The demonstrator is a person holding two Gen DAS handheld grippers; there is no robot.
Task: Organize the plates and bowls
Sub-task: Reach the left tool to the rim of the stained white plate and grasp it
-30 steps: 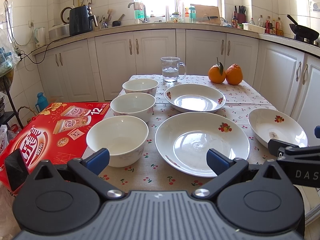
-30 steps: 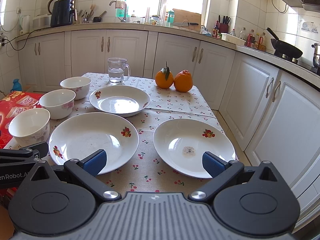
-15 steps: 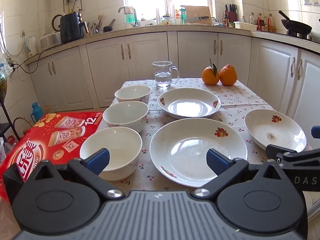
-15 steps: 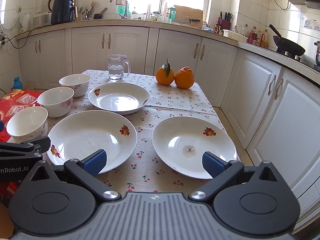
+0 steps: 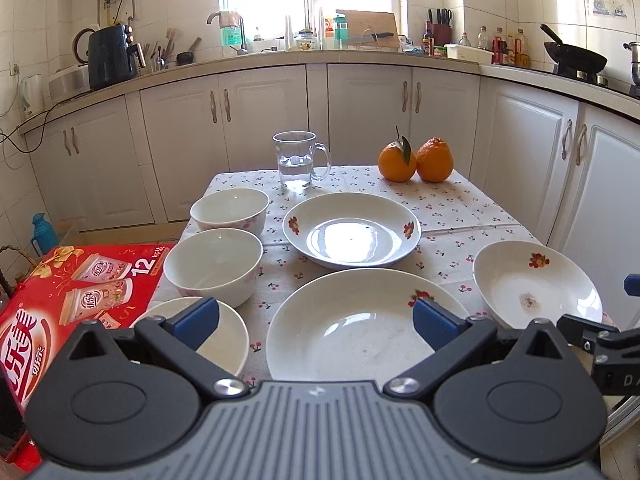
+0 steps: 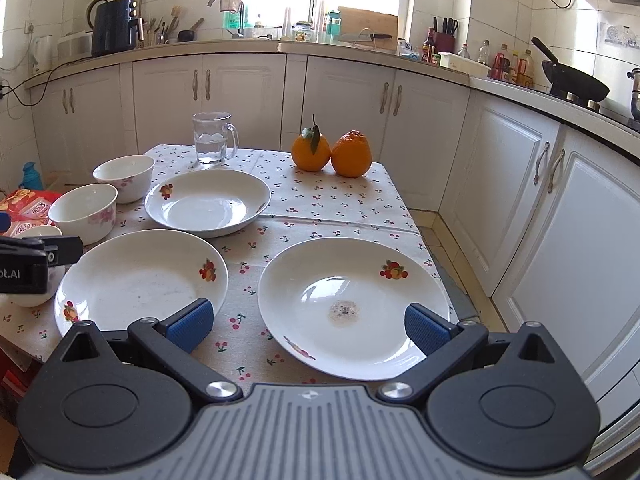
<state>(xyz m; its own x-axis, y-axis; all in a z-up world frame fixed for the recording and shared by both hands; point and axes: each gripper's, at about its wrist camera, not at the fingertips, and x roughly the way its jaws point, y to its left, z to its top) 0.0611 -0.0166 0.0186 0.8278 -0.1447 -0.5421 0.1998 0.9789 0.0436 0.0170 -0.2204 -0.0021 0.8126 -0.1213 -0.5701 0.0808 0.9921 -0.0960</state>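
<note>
Both rigs look identical from here: the left gripper point(image 5: 316, 320) and right gripper point(image 6: 306, 326) each have a ribbed grey plastic body, two chunky matte black arms with round discs, shiny silver pivot screws and textured blue rubber fingertips point(image 5: 197, 318). White lettering is printed on the side of each black housing, only partly readable.
</note>
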